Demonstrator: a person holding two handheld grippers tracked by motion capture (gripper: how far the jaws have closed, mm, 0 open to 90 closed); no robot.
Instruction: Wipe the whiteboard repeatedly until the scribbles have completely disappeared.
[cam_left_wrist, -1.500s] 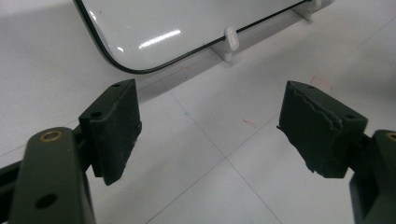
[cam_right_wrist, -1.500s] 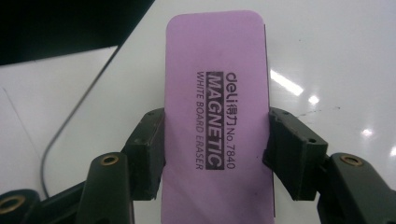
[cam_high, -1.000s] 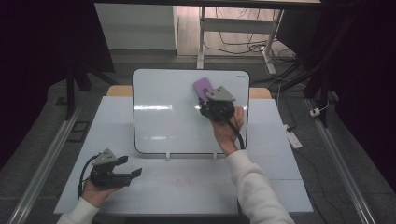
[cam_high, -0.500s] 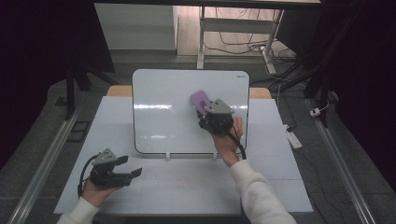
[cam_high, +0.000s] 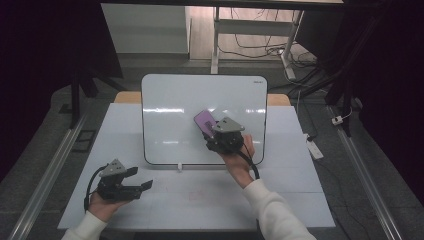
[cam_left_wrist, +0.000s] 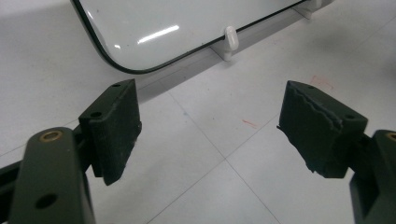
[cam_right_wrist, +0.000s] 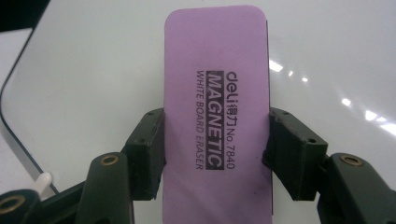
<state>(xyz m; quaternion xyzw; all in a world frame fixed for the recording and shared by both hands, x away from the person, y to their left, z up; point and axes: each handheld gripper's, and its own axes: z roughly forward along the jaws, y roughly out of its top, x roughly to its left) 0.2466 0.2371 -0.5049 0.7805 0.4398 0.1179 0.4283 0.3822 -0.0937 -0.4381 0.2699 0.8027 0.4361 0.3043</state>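
A: On the table?
B: White magnetic whiteboard, propped on small white clips.

A: Right gripper?
B: Clamped on a purple whiteboard eraser, jaws pressed against its two long edges. Held over the lower middle of the whiteboard; whether touching the surface, impossible to tell.

A: Left gripper?
B: Jaws spread wide, nothing between. Rested low over the table's near left, apart from the whiteboard's lower corner.

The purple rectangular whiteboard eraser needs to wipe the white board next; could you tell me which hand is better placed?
Right. The right gripper is shut on the purple rectangular whiteboard eraser over the white board. The left gripper is open over the white table.
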